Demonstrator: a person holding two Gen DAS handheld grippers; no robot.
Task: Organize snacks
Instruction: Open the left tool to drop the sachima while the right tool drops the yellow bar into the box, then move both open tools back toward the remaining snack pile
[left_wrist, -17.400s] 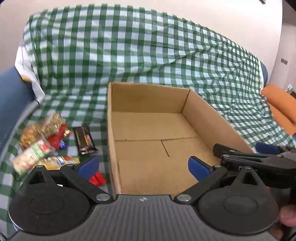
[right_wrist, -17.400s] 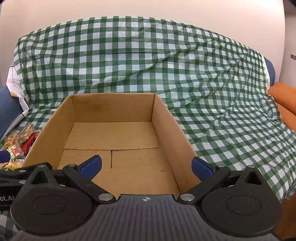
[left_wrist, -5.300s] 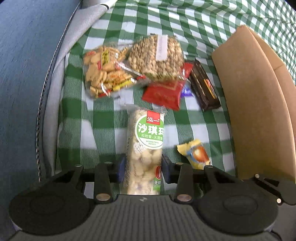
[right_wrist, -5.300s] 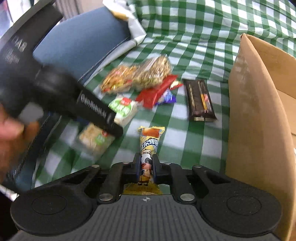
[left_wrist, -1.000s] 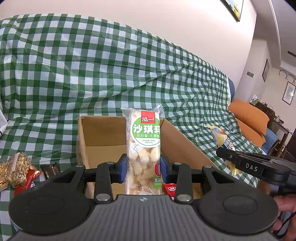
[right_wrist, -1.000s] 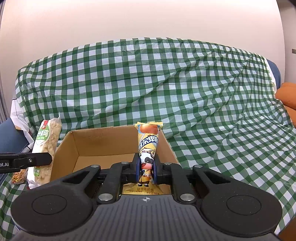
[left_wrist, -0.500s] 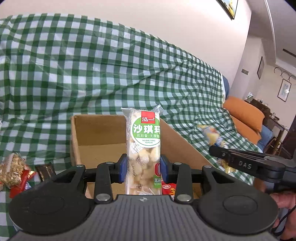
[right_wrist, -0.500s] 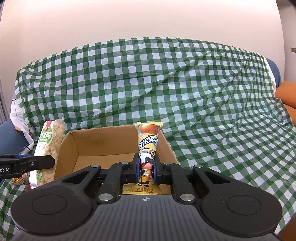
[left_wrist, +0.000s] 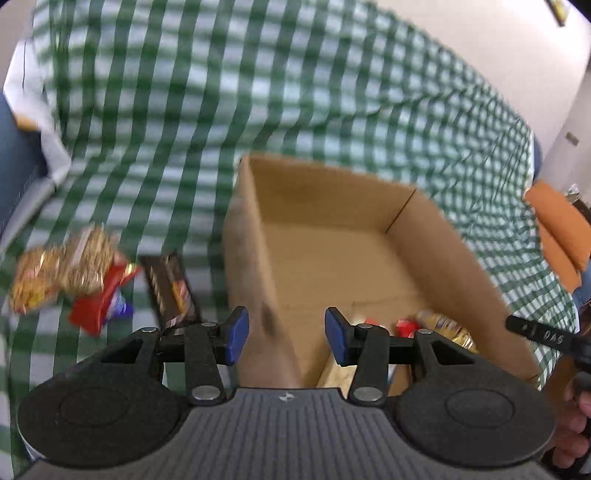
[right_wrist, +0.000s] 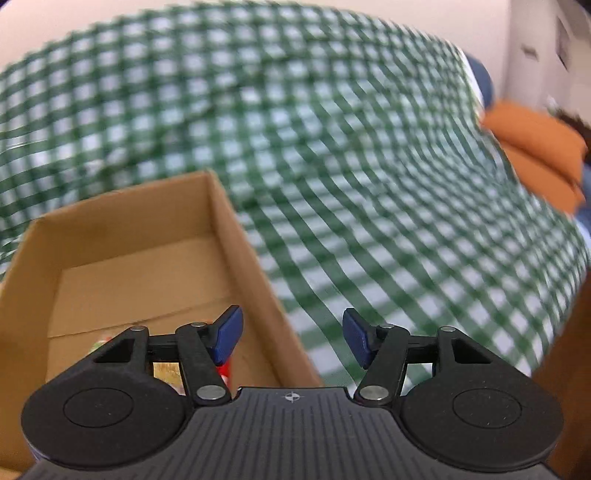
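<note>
both the left gripper (left_wrist: 287, 335) and the right gripper (right_wrist: 291, 339) hung over the cardboard box (left_wrist: 424, 236) with jaws opening and empty, so snack packets (left_wrist: 439, 326) would lie inside it.

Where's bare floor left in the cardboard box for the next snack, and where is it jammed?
The open brown cardboard box has bare floor across its far half, bordered by the back and side walls. The near end is crowded: a yellow snack packet and small red wrapper lie there. Left of the box, the loose snack pile fills the checked cloth.

Green-white checked cloth (left_wrist: 258, 110); brown cardboard box (left_wrist: 332, 251); orange cushion (right_wrist: 535, 144); blue pads (left_wrist: 236, 334).
</note>
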